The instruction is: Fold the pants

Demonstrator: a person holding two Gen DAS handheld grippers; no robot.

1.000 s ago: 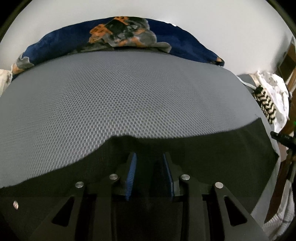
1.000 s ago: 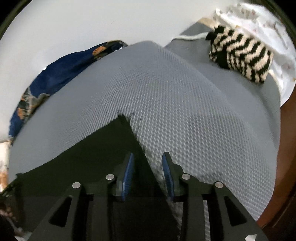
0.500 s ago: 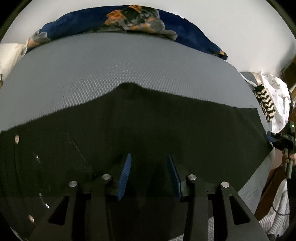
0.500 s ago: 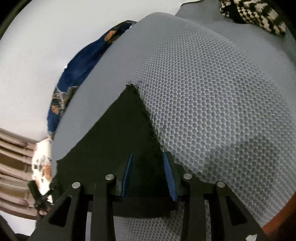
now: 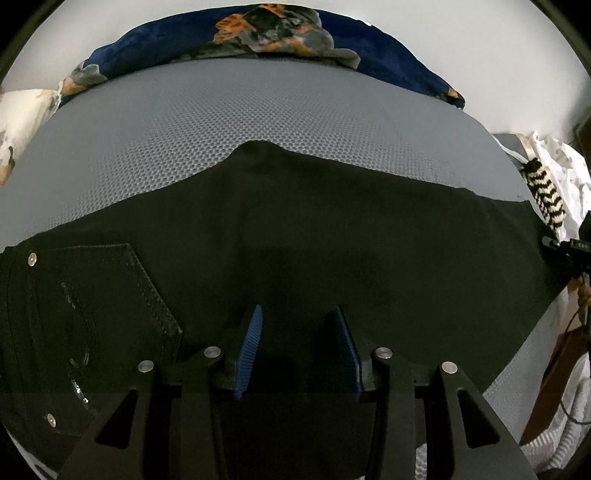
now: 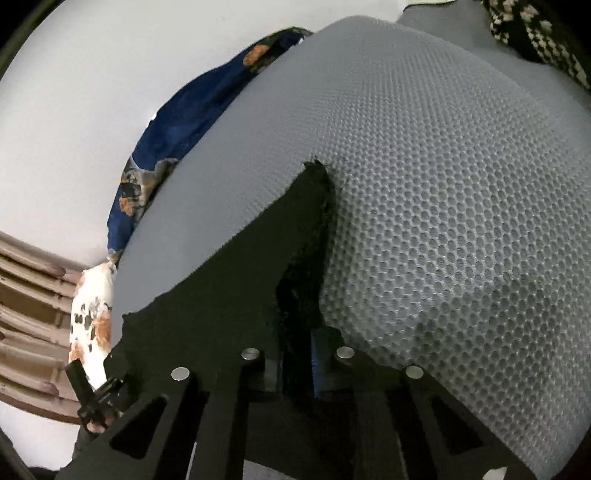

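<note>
The left gripper hovers with blue pads spread wide over the flat black denim pants (back pocket at its left), while the right gripper is pinched on their hem corner. They lie on a grey honeycomb-mesh mattress; a navy patterned blanket lies beyond.

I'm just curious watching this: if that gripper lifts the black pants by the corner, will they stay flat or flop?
Probably flop: the black pants lie limp on the grey mat. The corner in the right gripper already bunches. Stitched pocket suggests denim, likely fairly heavy.
</note>
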